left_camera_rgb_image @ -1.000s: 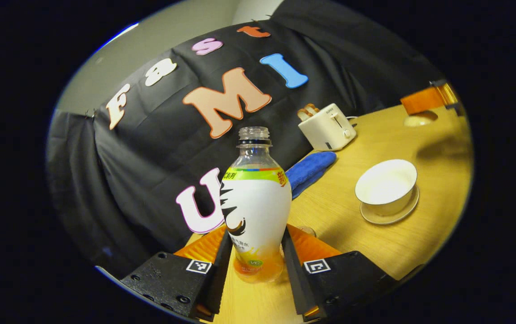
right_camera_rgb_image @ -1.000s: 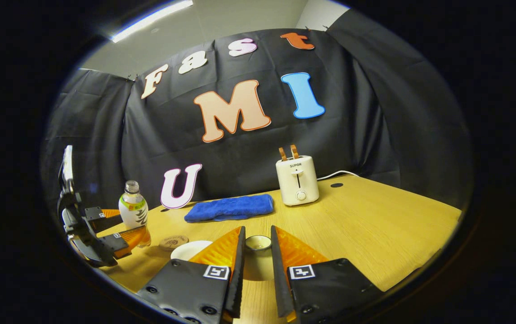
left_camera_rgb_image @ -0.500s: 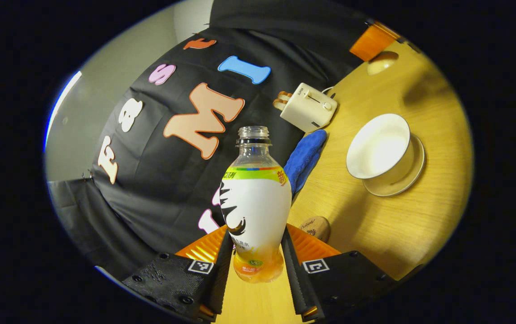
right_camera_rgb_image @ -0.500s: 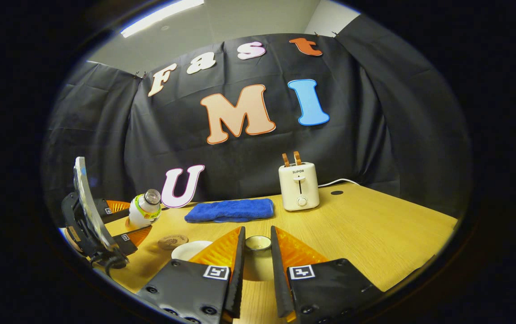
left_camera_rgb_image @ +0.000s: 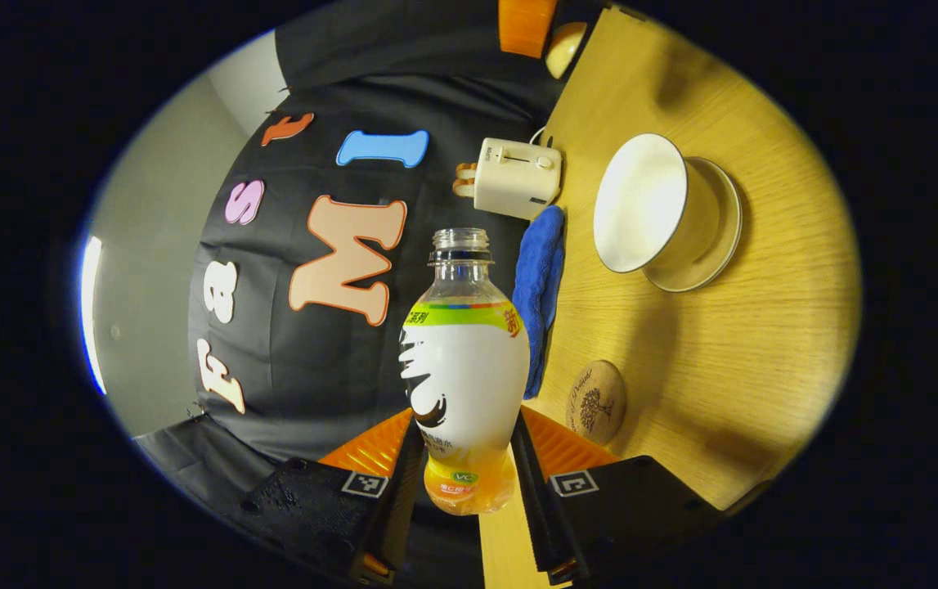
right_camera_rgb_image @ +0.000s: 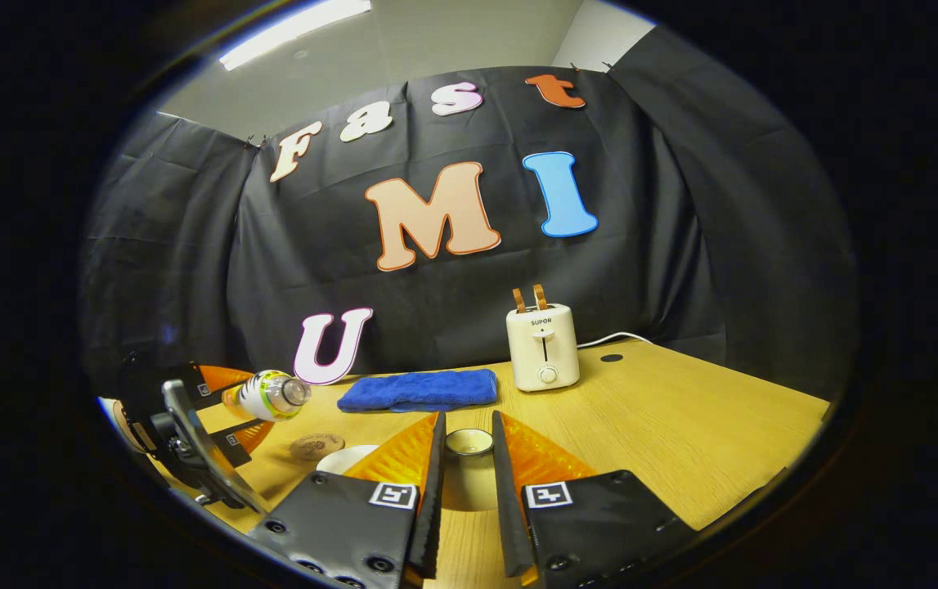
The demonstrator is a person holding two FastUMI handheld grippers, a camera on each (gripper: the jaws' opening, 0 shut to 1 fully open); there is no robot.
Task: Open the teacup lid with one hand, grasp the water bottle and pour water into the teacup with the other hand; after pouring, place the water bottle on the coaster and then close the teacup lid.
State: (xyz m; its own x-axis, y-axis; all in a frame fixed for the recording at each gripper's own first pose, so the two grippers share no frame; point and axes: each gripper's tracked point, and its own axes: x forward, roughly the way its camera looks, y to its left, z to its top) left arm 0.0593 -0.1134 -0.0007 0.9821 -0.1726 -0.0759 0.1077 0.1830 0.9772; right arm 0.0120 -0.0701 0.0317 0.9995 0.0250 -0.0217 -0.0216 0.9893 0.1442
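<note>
An uncapped water bottle (left_camera_rgb_image: 464,384) with a white label sits between the fingers of my left gripper (left_camera_rgb_image: 464,427), which is shut on its lower body. In the right gripper view the bottle (right_camera_rgb_image: 272,394) lies almost horizontal in the left gripper (right_camera_rgb_image: 241,404), mouth pointing right, above the table's left part. The white teacup (left_camera_rgb_image: 648,204) stands open on its saucer (left_camera_rgb_image: 718,245). Near the held bottle lies a round wooden coaster (left_camera_rgb_image: 595,401). My right gripper (right_camera_rgb_image: 467,446) is shut on the teacup lid (right_camera_rgb_image: 469,442), held above the table to the right of the cup's rim (right_camera_rgb_image: 344,458).
A blue towel (right_camera_rgb_image: 419,389) lies along the back of the wooden table (right_camera_rgb_image: 681,425). To its right stands a white toaster (right_camera_rgb_image: 542,348) with its cord. The coaster (right_camera_rgb_image: 316,446) lies just behind the cup. The black cloth wall closes the back.
The left gripper has rolled the bottle from upright to nearly horizontal, mouth swinging toward the cup. The right gripper has hardly moved and keeps the lid.
</note>
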